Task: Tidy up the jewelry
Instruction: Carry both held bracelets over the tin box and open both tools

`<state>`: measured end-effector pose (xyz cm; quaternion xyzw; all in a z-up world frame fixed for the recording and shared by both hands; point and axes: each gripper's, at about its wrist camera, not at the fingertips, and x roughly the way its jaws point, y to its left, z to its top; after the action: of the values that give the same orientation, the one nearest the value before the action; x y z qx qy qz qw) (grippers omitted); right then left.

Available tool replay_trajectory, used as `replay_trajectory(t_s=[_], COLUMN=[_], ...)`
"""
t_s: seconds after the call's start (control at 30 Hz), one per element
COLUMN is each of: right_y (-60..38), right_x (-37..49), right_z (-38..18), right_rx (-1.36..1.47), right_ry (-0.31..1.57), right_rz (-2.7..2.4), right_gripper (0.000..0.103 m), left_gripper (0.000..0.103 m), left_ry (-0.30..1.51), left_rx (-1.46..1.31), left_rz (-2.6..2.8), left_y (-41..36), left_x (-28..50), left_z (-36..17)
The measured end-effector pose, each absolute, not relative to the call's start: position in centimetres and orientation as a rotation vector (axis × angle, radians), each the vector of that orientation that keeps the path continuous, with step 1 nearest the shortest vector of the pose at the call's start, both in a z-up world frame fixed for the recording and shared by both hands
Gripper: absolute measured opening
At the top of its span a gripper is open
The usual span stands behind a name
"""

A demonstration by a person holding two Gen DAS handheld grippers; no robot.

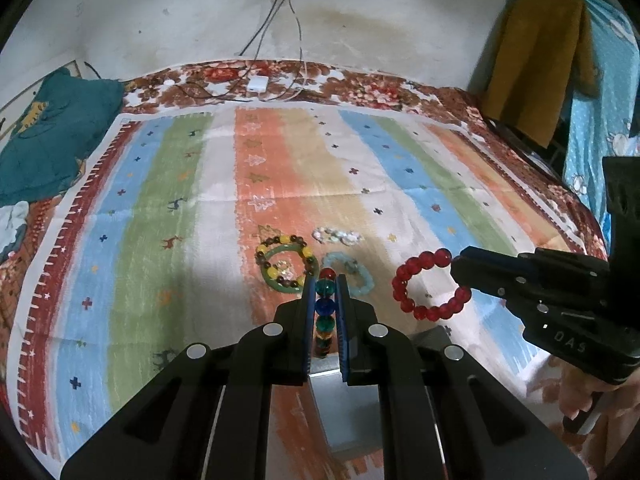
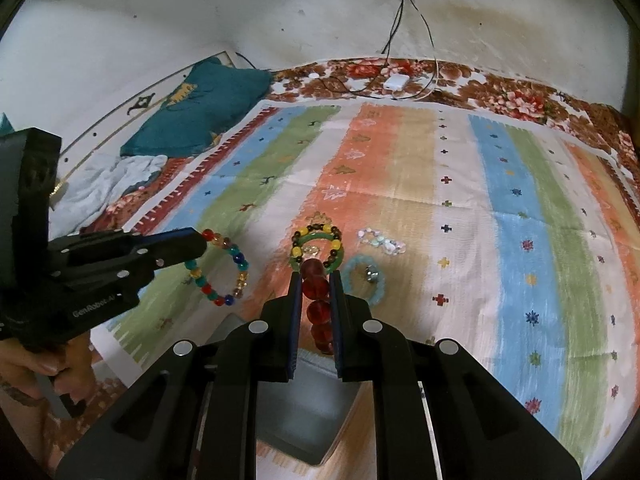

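A multicoloured bead bracelet is clamped between the jaws of the left hand-held gripper and is held clear of the striped cloth on the bed. A red bead bracelet is clamped in the same manner by the right hand-held gripper. Both bracelets are seen hanging above a grey box, which lies at the near edge of the cloth, directly below the two grippers.

Four pieces are left on the cloth, all just beyond the grey box: a green bangle with a yellow-and-brown bead bracelet lying on it, a pale blue bead bracelet just beside the bangle, and a small white bead piece farther from the box than the blue one.

The inside of the grey box is largely hidden by the grippers, so its contents cannot be determined. The task is judged to be at an early-to-middle stage: two bracelets are lifted but not yet deposited, and four remain to be collected.
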<state>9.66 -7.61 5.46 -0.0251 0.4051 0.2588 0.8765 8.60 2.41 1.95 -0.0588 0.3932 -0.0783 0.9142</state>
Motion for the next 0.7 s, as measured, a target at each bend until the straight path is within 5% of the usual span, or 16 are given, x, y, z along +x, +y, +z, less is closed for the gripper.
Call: replay_trajectory(t_s=[0.63, 0.7], right_y=[-8.2, -8.2], right_x=[5.6, 5.7], right_z=[4.0, 4.0], right_rx=[-0.068, -0.067], right_ry=[0.896, 0.892], right_rz=[0.585, 0.586], right_gripper=[0.014, 0.02], left_gripper=[0.01, 0.02], left_ry=[0.863, 0.88], left_rx=[-0.139, -0.147], left_rz=[-0.222, -0.206], left_y=[0.4, 0.6], left_x=[5.3, 5.5], left_z=[0.3, -0.1])
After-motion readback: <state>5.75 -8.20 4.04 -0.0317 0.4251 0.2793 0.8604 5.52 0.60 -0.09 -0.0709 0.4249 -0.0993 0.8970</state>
